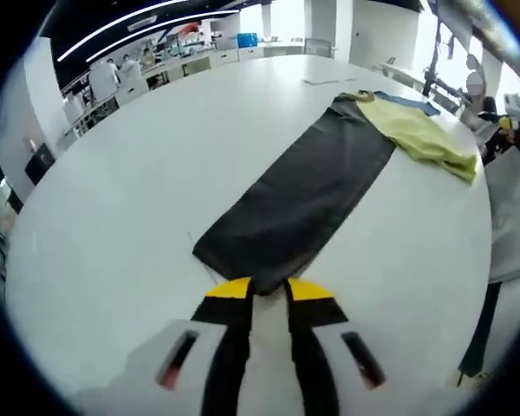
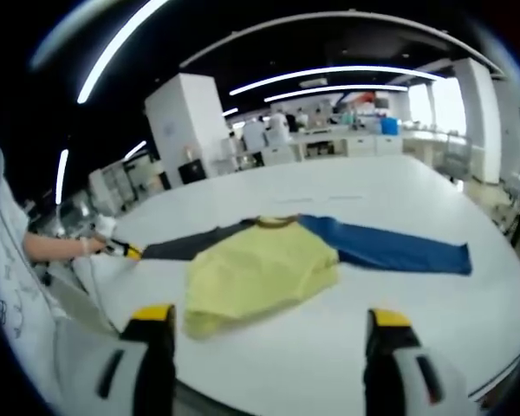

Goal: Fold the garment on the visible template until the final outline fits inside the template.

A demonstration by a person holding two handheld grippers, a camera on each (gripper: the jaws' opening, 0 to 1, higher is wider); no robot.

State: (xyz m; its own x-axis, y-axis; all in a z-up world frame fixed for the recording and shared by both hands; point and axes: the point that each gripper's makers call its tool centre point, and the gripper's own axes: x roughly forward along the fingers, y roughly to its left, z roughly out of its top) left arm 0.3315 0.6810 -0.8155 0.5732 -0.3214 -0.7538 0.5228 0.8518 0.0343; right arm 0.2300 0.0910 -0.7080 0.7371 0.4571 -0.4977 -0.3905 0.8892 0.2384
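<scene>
A wide white bench [image 2: 347, 364] in an open lab carries the garment [image 2: 260, 264], which lies near its middle with yellow body bunched and dark sleeve [image 1: 299, 195] and blue sleeve [image 2: 390, 247] stretched out opposite, long axis cuff to cuff. Folding looks barely begun; I can't make out a template. The left claw [image 1: 267, 290] pinches the dark cuff; the right claw [image 2: 269, 325] hangs open near the yellow hem.
</scene>
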